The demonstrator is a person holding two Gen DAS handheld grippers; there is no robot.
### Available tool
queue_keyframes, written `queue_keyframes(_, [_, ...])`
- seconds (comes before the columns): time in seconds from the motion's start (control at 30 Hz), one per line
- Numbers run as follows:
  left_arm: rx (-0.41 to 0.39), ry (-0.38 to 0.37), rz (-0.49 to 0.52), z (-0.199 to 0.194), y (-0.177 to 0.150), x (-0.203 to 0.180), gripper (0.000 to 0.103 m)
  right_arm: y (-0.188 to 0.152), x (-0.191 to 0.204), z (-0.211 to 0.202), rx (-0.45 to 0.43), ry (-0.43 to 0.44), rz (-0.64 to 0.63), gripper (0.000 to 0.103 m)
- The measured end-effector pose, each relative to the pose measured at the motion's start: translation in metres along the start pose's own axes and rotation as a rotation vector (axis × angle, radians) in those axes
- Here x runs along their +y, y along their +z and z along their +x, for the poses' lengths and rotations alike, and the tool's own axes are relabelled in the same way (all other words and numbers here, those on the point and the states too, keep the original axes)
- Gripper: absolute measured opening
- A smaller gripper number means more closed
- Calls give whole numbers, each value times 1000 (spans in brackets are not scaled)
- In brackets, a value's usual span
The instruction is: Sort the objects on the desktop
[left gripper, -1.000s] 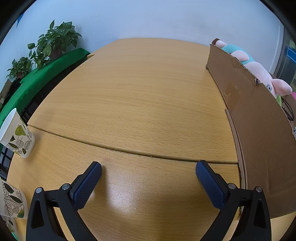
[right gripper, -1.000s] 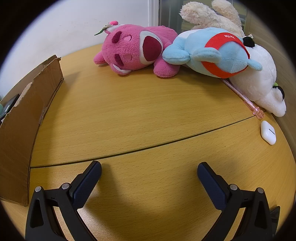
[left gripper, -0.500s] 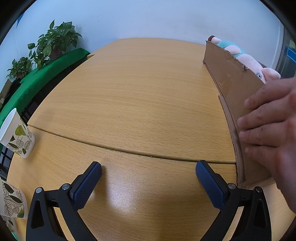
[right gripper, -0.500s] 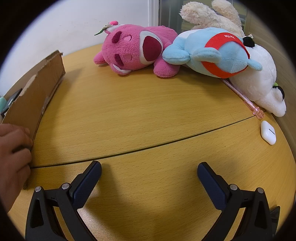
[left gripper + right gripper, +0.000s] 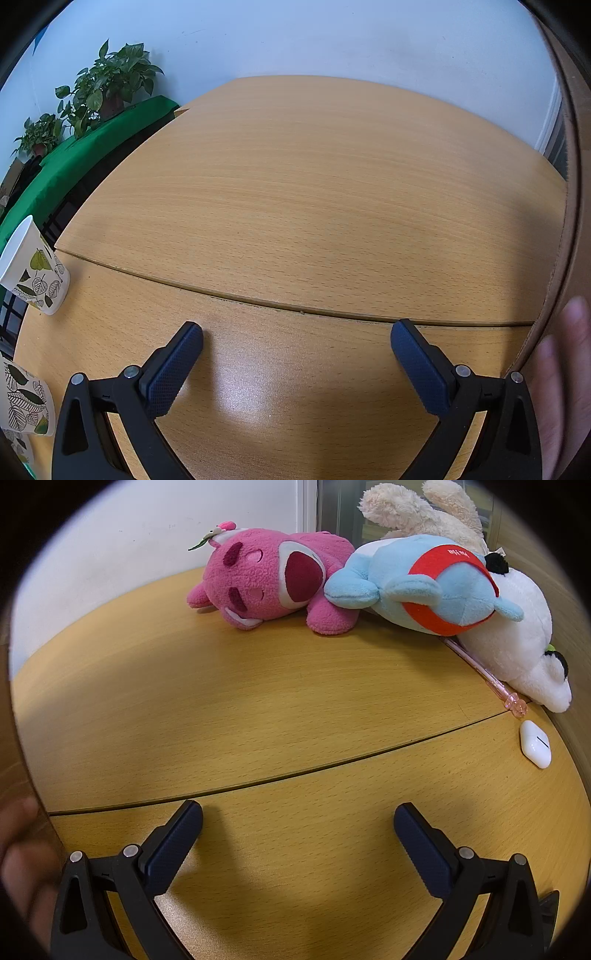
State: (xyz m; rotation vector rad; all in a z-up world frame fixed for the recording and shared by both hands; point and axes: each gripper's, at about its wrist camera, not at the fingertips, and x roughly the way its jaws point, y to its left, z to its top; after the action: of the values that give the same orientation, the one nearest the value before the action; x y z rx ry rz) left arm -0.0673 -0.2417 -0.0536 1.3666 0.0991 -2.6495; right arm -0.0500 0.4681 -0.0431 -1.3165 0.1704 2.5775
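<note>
Left wrist view: two leaf-print paper cups (image 5: 35,267) stand at 9 o'clock on the wooden table (image 5: 314,192). The left gripper (image 5: 295,349) is spread wide, holding nothing. A cardboard box (image 5: 570,229) wall fills 3 o'clock, with a hand (image 5: 565,384) against it.

Right wrist view: the right gripper (image 5: 297,830) is wide open and empty. At 12 o'clock lies a pink plush (image 5: 273,581), touching a blue plush (image 5: 424,587); a white plush (image 5: 517,642) at 2 o'clock. A pink pen (image 5: 487,675) and white earbud case (image 5: 535,744) lie at 3 o'clock.
</note>
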Motion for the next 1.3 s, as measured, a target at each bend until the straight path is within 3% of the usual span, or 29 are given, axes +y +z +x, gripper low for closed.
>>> queue_keyframes(1.3, [-1,-1,-3,1,0,-3,103,0,0,2,1,4,-4,103])
